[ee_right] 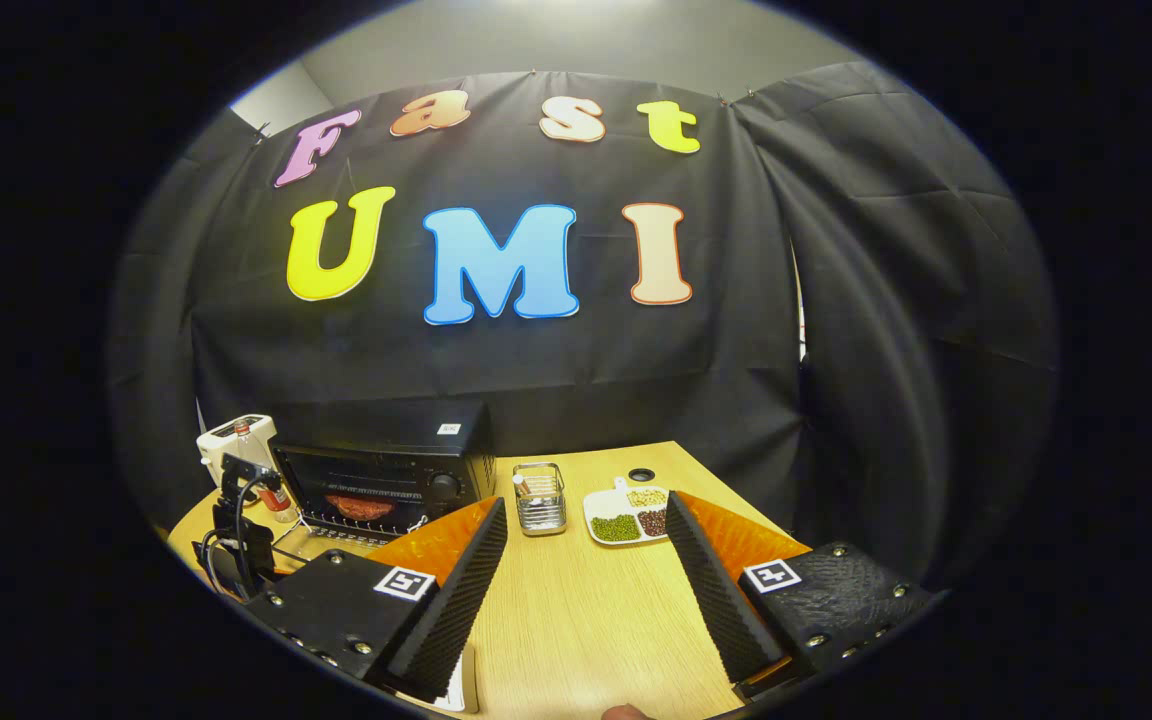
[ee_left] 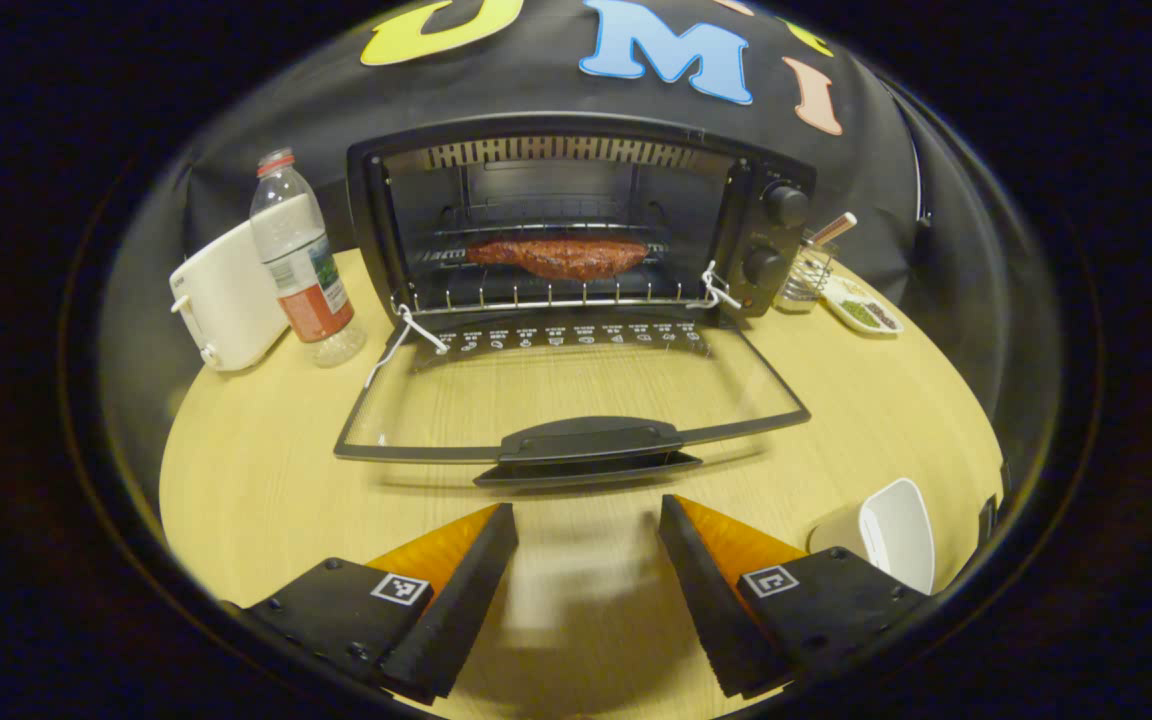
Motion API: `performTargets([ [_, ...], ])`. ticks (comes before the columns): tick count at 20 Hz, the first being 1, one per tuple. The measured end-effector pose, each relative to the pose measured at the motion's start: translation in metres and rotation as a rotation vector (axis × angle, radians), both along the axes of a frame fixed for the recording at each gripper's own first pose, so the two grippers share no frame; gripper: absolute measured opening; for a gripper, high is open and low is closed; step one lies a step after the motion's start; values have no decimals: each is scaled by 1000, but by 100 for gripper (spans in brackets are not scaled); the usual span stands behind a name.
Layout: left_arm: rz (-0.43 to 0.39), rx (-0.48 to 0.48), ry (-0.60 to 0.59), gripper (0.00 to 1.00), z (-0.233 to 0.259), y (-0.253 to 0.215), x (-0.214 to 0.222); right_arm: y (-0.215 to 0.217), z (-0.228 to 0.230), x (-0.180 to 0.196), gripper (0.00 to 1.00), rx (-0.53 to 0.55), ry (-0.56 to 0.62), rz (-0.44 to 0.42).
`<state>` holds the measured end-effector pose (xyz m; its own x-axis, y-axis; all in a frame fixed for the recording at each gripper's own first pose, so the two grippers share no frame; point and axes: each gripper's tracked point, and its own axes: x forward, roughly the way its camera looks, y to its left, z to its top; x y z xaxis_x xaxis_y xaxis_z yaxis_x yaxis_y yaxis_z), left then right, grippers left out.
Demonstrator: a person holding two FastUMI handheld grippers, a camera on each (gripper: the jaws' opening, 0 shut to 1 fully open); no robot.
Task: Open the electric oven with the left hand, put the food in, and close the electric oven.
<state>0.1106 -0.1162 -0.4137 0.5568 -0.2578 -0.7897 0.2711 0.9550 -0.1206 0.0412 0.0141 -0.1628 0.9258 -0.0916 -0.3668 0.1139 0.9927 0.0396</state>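
- White appliance (ee_left: 226, 300) and water bottle (ee_left: 301, 262): both stand at the rear left edge of the worktop (ee_left: 266, 480), beside the oven and outside the door's swing path
- Electric oven (ee_left: 576, 225): stands at the rear edge of the worktop, cavity facing the left gripper; the door (ee_left: 576, 395) is folded fully down and lies nearly flat over the worktop, which leaves the cavity accessible
- Food (ee_left: 561, 256): rests on the wire rack inside the cavity, so loading appears complete; closing the door is judged to be the remaining step
- Door handle (ee_left: 591, 450): sits at the door's front edge, directly ahead of the left gripper (ee_left: 586, 535) and near it, not touching; its jaws stand open and empty, aligned on the handle gap, probably to lift the door
- Wire basket (ee_right: 539, 497) and divided dish (ee_right: 628, 515): placed right of the oven toward the rear right edge
- White cup (ee_left: 886, 535): near the front right edge, beside the left gripper
- Right gripper (ee_right: 586, 560): held well back from the oven, jaws open and empty, presumably kept clear of the closing motion
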Motion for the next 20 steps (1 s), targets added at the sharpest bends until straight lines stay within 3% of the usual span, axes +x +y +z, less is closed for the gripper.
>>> performTargets([
  [5, -20, 46, -20, 98, -4, 1, 11, -6, -4, 0, 96, 14, 11, -18],
  [11, 37, 1, -25, 100, 0, 0, 16, -10, -3, 3, 96, 21, 3, -22],
  [20, 50, 14, -81, 100, 29, 3, 18, 4, -10, 11, 96, 23, 21, 62],
])
